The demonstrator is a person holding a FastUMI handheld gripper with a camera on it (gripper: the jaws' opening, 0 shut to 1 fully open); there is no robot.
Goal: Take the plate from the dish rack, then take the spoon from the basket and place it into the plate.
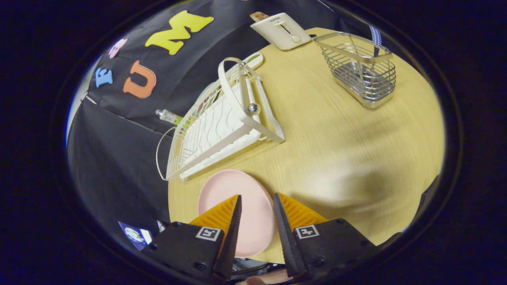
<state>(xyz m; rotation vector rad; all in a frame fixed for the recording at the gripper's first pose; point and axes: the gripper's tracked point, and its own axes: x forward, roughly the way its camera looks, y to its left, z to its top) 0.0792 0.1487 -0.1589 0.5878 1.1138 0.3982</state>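
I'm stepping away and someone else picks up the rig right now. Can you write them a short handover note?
Claw: open, holding nothing, fingers spread above the pink plate.
Plate: out of the white dish rack, lying flat on the wooden table just in front of the rack.
Spoon: standing in the wire basket across the table, beside the toaster.
Done: plate taken out.
Left: fetch the spoon and set it into the plate.

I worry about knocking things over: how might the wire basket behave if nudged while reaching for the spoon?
The wire basket looks light, so it may slide on the smooth table. It is tall and narrow, so a high push might tip it. The gripper fingers are open over the pink plate.
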